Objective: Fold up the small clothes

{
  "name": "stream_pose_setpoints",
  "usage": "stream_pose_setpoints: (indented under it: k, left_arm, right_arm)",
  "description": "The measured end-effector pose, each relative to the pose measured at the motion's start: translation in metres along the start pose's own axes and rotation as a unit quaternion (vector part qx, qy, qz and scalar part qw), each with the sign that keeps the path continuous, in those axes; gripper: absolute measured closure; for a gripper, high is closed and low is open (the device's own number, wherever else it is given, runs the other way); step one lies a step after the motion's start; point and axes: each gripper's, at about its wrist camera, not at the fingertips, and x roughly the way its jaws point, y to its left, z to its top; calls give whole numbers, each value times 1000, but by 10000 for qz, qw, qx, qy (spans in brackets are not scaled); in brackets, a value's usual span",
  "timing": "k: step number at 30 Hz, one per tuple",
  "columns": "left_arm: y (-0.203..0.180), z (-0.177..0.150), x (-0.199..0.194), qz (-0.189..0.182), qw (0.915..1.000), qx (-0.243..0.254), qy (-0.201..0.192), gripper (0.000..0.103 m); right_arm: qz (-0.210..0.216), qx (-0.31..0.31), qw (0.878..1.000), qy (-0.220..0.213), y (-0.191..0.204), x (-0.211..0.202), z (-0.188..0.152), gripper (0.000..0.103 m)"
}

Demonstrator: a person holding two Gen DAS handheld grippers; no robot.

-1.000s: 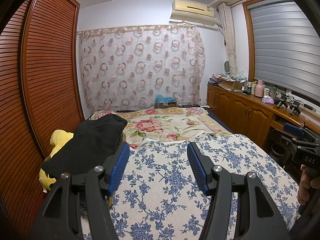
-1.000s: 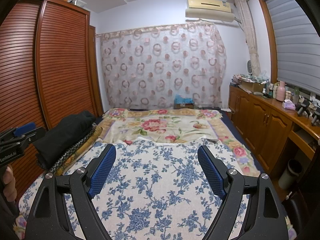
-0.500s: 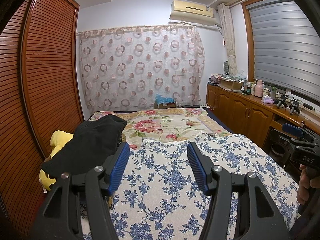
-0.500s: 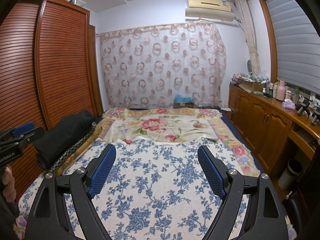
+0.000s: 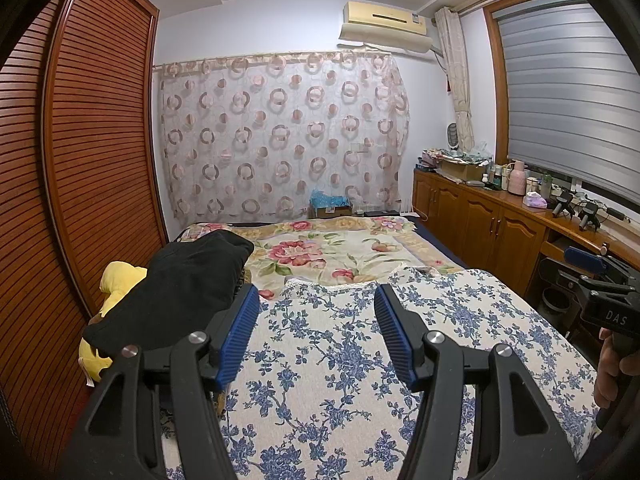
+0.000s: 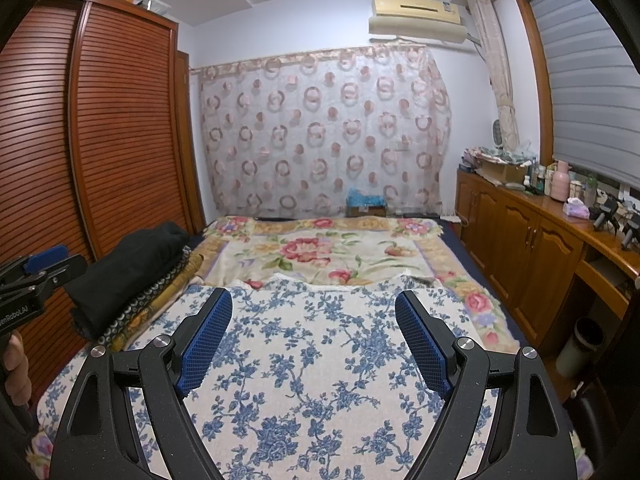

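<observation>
A white cloth with blue flowers lies spread flat over the near half of the bed. My left gripper hovers above it, open, with nothing between its blue pads. My right gripper is also above it, open wider and empty. A pile of black clothing rests at the bed's left edge, just left of the left gripper's left finger. Each gripper shows at the edge of the other's view, held by a hand.
A pink-flowered blanket covers the far half of the bed. A yellow plush toy lies under the black pile. The slatted wardrobe lines the left side. A wooden cabinet with clutter and a bin stand on the right.
</observation>
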Motion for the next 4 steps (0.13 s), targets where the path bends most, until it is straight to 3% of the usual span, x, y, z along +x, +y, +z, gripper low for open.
stream_pose_setpoints:
  k: [4]
  left_arm:
    - [0,0,0,2,10000,4,0,44]
  right_arm:
    - [1,-3,10000,-2,0,0,0,17]
